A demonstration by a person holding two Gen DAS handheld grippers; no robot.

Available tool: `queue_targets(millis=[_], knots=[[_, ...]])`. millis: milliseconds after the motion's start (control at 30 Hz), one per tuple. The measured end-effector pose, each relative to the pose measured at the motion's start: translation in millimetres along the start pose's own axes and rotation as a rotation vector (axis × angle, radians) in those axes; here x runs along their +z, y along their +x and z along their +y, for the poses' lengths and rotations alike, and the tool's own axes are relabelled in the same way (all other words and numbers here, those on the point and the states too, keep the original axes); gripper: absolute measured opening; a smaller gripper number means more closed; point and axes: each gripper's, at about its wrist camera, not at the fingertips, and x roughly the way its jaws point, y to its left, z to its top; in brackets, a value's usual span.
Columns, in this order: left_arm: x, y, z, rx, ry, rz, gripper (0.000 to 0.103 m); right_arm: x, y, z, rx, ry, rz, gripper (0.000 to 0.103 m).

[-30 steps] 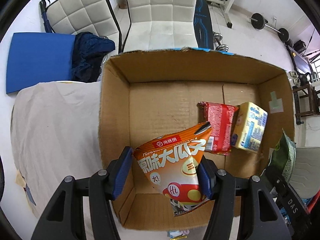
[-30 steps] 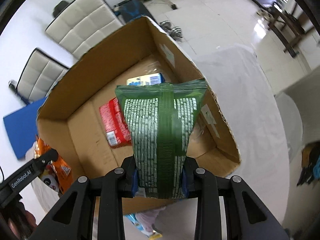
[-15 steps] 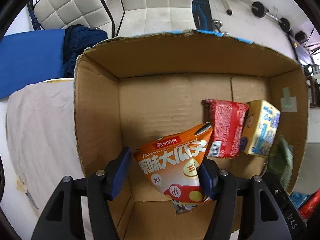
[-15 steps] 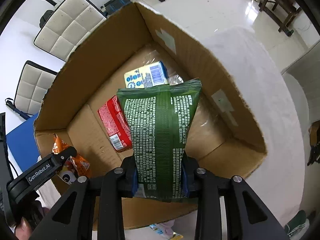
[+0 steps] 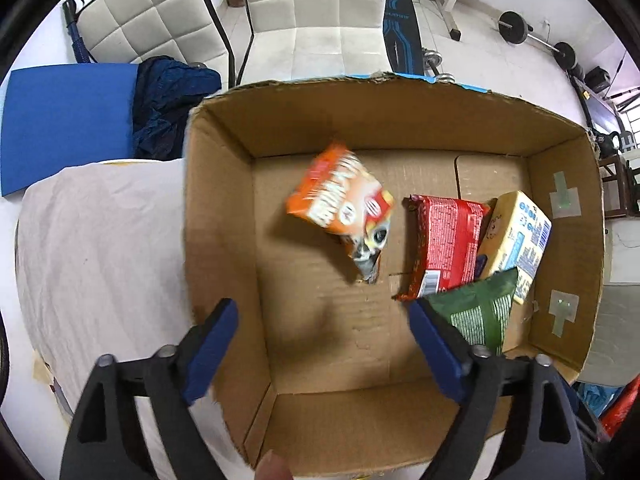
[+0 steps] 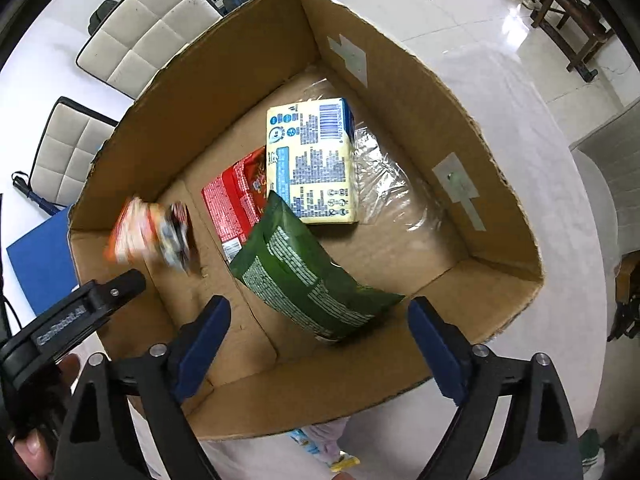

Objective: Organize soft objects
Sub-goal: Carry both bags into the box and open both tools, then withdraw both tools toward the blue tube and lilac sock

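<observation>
An open cardboard box [image 5: 400,120] [image 6: 224,80] holds a red packet [image 5: 444,240] [image 6: 232,204] and a yellow packet [image 5: 516,232] [image 6: 312,160]. The orange snack bag [image 5: 340,200] [image 6: 144,232] is blurred, falling in the left part of the box. The green bag [image 5: 480,308] [image 6: 304,280] lies tilted in the box, leaning on the red and yellow packets. My left gripper [image 5: 320,344] is open and empty above the box's near side. My right gripper [image 6: 320,344] is open and empty above the box's near wall.
The box stands on a table with a pale cloth [image 5: 100,248] [image 6: 520,120]. Two white padded chairs [image 5: 312,20] and a blue mat [image 5: 60,120] lie behind. Gym weights [image 5: 520,32] are on the floor. Clear plastic film [image 6: 392,192] lies in the box.
Both grippers have opened over the box. The orange bag has dropped from the left gripper and is falling; the green bag has dropped from the right gripper into the box.
</observation>
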Motion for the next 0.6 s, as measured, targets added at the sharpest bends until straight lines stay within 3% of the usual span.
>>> queue_targets(millis=[133, 433, 600], knots=[[-15, -14, 7, 0.001, -0.01, -0.028, 0.098, 1, -9, -3, -0.016, -0.06, 0.004, 0.103], [-67, -58, 14, 0.026, -0.029, -0.181, 0.101, -24, -47, 13, -0.182, -0.422, -0.159, 0.103], [-101, -85, 12, 0.012, -0.045, -0.258, 0.101, -41, -77, 11, -0.189, -0.492, -0.238, 0.103]])
